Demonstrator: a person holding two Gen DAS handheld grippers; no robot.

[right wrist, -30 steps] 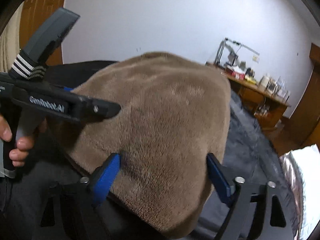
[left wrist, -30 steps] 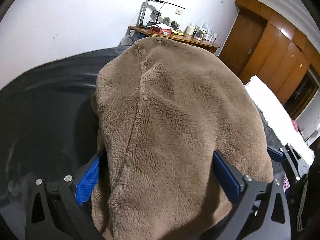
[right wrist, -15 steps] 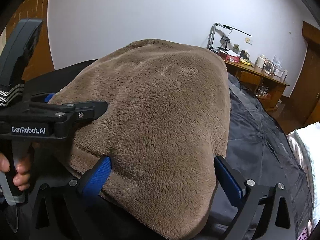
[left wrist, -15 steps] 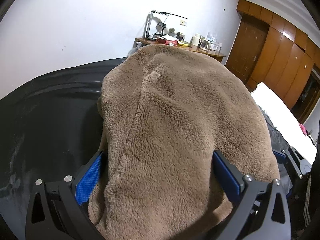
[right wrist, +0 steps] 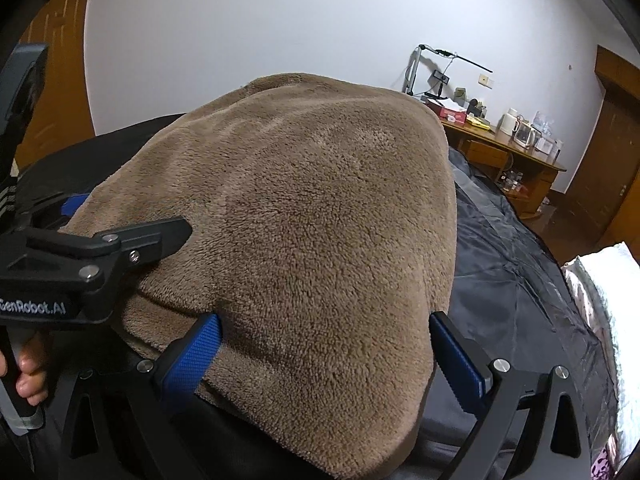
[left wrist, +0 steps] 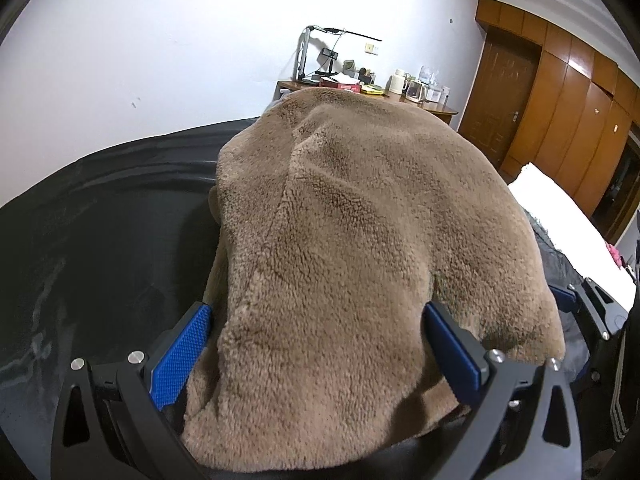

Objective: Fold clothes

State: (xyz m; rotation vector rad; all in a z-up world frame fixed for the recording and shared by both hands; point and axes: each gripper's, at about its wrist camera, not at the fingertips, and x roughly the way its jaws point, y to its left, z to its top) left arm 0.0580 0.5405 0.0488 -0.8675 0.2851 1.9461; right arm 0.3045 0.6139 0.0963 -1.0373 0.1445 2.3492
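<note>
A brown fleece garment (left wrist: 360, 240) lies folded on a black sheet (left wrist: 100, 208). My left gripper (left wrist: 316, 344) has its blue-padded jaws wide apart, one on each side of the garment's near end, which bulges between them. My right gripper (right wrist: 324, 356) stands the same way at the garment's (right wrist: 312, 220) other near corner, jaws wide apart around the fleece. In the right wrist view the left gripper (right wrist: 80, 248) shows at the left edge, a hand on its handle. In the left wrist view part of the right gripper (left wrist: 592, 312) shows at the right edge.
A wooden desk (left wrist: 436, 106) with a lamp, cups and boxes stands against the white wall beyond the garment. A wooden wardrobe (left wrist: 568, 112) and door stand at the right. A white bed (left wrist: 560, 208) lies right of the black sheet.
Both grippers have shifted slightly nearer over the garment's near end and the view has tilted up. The jaws stay wide apart throughout. The garment lies the same.
</note>
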